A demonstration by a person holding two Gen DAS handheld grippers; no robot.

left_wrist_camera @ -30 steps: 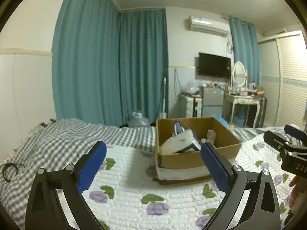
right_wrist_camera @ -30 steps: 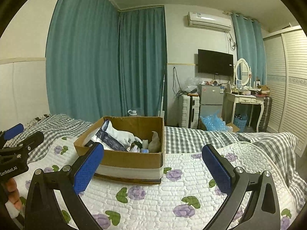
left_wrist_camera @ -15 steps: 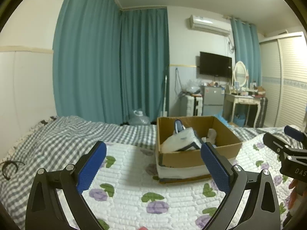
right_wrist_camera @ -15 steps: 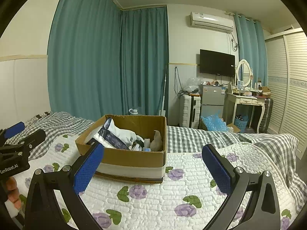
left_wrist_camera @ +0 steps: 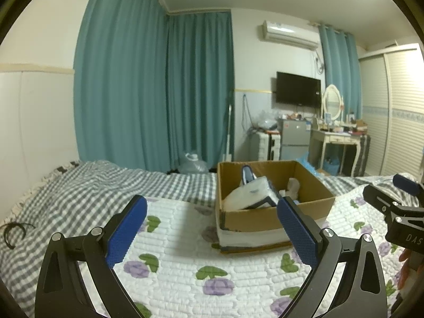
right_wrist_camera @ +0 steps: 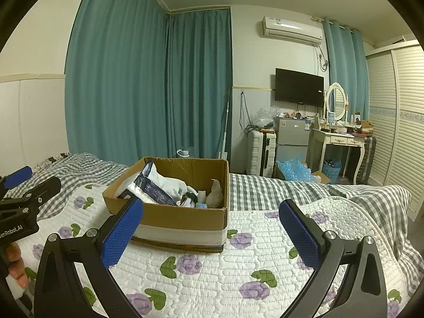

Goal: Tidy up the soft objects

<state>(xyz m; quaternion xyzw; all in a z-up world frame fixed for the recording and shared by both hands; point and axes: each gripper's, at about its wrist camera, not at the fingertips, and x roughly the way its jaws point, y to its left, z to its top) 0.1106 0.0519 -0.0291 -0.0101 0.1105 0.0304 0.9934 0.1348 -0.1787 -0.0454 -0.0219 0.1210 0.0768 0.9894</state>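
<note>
While both tools hover above the bed, one cardboard box [right_wrist_camera: 182,221] sits on the white floral quilt [right_wrist_camera: 212,273], open-topped, pale tape band round its base. Two grippers total. Left gripper [left_wrist_camera: 210,226]: jaws spread wide, nothing between the blue pads [left_wrist_camera: 126,232]. Right gripper [right_wrist_camera: 210,232]: same, spread wide and empty, pads [right_wrist_camera: 298,234] apart; the box lies ahead of it, slightly left.

Box contents, soft stuff piled loosely: one white plastic package with dark blue printed panel [right_wrist_camera: 155,188] leaning against the left wall, white cloth [right_wrist_camera: 173,185] bunched behind it, one beige plush-like item [right_wrist_camera: 216,193] upright near the right wall, small dark and white bits [right_wrist_camera: 194,198] between; can't tell what those are. Exact item count unclear.

Under the quilt, one grey-and-white checked sheet [left_wrist_camera: 79,185]. One dark curved object [left_wrist_camera: 13,232] lies on the sheet at far left, too small to identify.

Background: two teal curtain sections [right_wrist_camera: 148,84], one wall TV [right_wrist_camera: 299,86], one air conditioner [right_wrist_camera: 291,30], one small grey fridge [right_wrist_camera: 291,137], one white dressing table with oval mirror [right_wrist_camera: 336,137].
</note>
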